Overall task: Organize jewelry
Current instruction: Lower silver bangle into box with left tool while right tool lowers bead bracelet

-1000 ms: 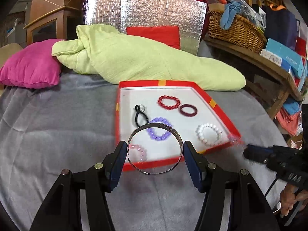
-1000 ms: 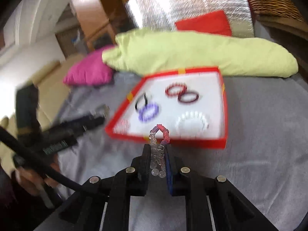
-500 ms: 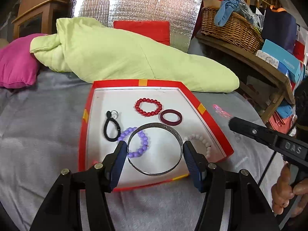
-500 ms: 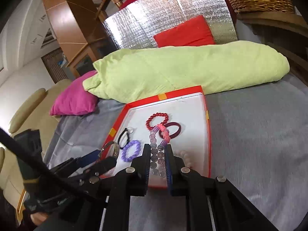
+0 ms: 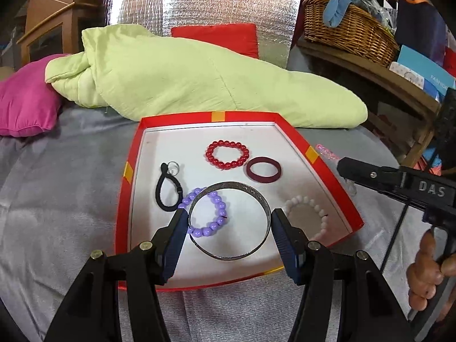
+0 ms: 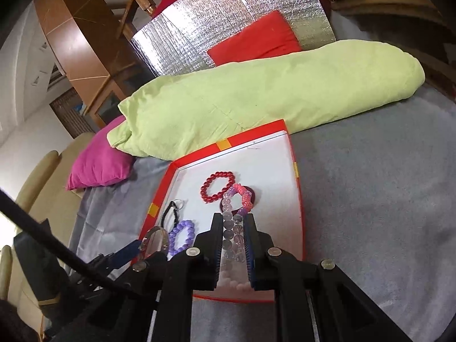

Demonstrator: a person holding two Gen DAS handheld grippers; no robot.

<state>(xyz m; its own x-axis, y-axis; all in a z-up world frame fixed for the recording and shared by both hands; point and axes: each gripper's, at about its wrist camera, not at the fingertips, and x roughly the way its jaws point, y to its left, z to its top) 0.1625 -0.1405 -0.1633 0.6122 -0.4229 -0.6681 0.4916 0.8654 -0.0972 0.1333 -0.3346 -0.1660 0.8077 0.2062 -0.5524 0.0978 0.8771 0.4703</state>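
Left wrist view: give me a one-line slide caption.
Left tool holds a silver bangle over the red tray, above a purple bead bracelet.

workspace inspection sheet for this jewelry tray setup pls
Surface: grey cloth under red tray.
Job's things: red bead bracelet, maroon ring, purple bead bracelet, white bead bracelet, black loop in tray.
Clutter: nothing seen.
Grippers: left gripper holds silver bangle; right gripper holds clear-and-pink bead bracelet; both over tray.
Cables: black cord beside left gripper.
Surroundings: green blanket, pink pillow, wicker basket.
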